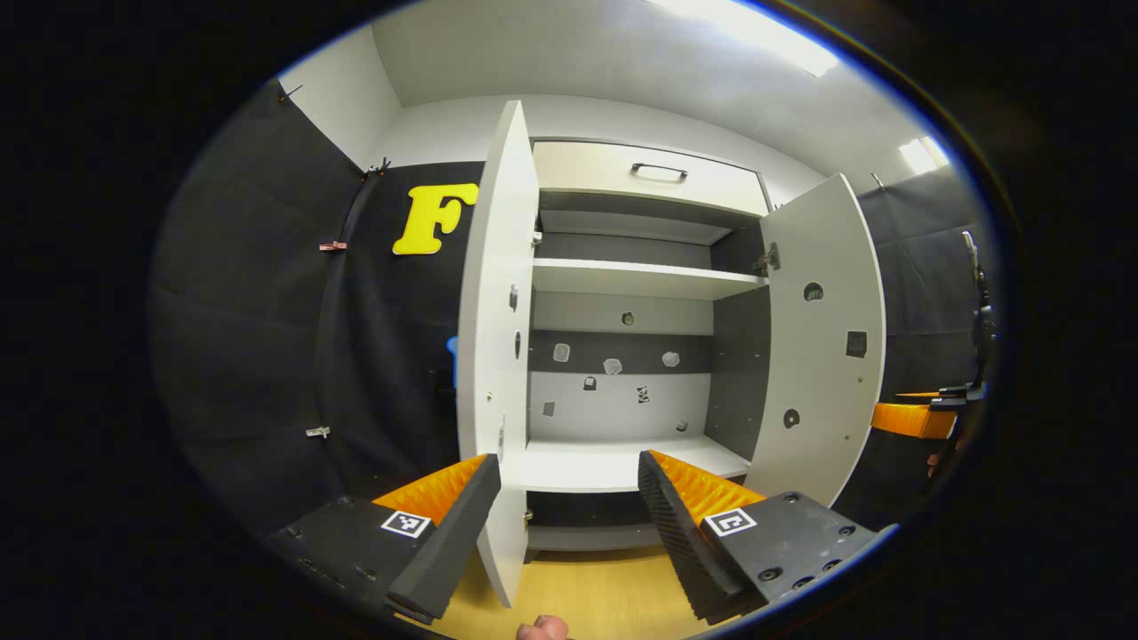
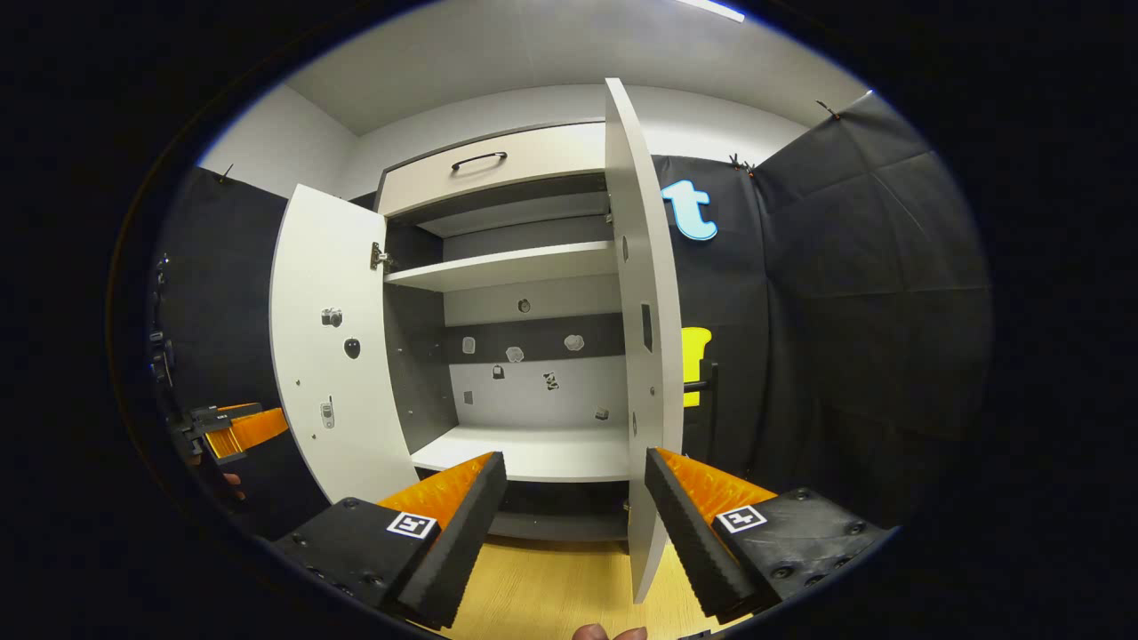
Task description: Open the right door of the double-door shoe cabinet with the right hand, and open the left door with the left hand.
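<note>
The shoe cabinet (image 1: 622, 293) stands against the booth's back wall with both doors swung wide. In the left gripper view, the left door (image 1: 498, 356) is seen nearly edge-on, reaching toward the camera, and the right door (image 1: 822, 347) is angled outward, its inner face showing. In the right gripper view the roles swap: the right door (image 2: 642, 356) is edge-on just ahead and the left door (image 2: 333, 356) is angled out. Inside, an upper shelf (image 1: 636, 277) and a lower shelf (image 1: 622, 462) run across, and a closed drawer (image 1: 653, 173) with a dark handle sits above them. A wooden floor (image 1: 587, 596) lies below.

The left claw (image 1: 569, 516) is spread wide and holds nothing; the left door's edge falls between its fingers. The right claw (image 2: 576, 516) is likewise spread wide and empty, the right door's edge just beside its right finger. Each view catches the other claw far off at its rim.
</note>
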`<action>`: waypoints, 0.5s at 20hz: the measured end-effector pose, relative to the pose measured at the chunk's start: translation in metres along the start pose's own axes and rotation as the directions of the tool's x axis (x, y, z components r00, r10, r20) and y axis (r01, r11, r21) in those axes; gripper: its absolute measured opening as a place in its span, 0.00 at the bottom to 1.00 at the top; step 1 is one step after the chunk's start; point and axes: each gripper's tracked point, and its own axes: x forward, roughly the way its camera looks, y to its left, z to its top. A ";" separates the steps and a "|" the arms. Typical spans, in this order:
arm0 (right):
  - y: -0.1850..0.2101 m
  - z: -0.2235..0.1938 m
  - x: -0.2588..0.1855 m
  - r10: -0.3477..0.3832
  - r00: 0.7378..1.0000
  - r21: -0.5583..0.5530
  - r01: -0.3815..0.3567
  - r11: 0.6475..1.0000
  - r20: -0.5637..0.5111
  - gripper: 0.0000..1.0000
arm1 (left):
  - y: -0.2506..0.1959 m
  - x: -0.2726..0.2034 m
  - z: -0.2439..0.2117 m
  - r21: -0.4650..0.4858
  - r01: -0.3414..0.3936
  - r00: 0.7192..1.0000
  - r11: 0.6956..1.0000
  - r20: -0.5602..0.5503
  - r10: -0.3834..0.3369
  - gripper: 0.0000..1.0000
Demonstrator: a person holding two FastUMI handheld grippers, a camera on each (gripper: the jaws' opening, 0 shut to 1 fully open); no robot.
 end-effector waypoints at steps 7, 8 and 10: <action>-0.002 -0.002 -0.001 -0.018 1.000 0.007 0.018 1.000 -0.003 0.98 | -0.031 0.004 0.001 -0.026 0.043 0.999 0.999 -0.002 -0.043 0.96; -0.002 -0.002 -0.001 -0.019 1.000 0.008 0.019 1.000 -0.002 0.98 | -0.035 0.002 0.001 -0.024 0.047 0.999 0.999 -0.003 -0.047 0.96; -0.001 0.000 -0.001 -0.013 1.000 0.008 0.013 1.000 0.008 0.98 | -0.039 0.002 -0.002 -0.006 0.051 0.999 0.999 -0.005 -0.051 0.96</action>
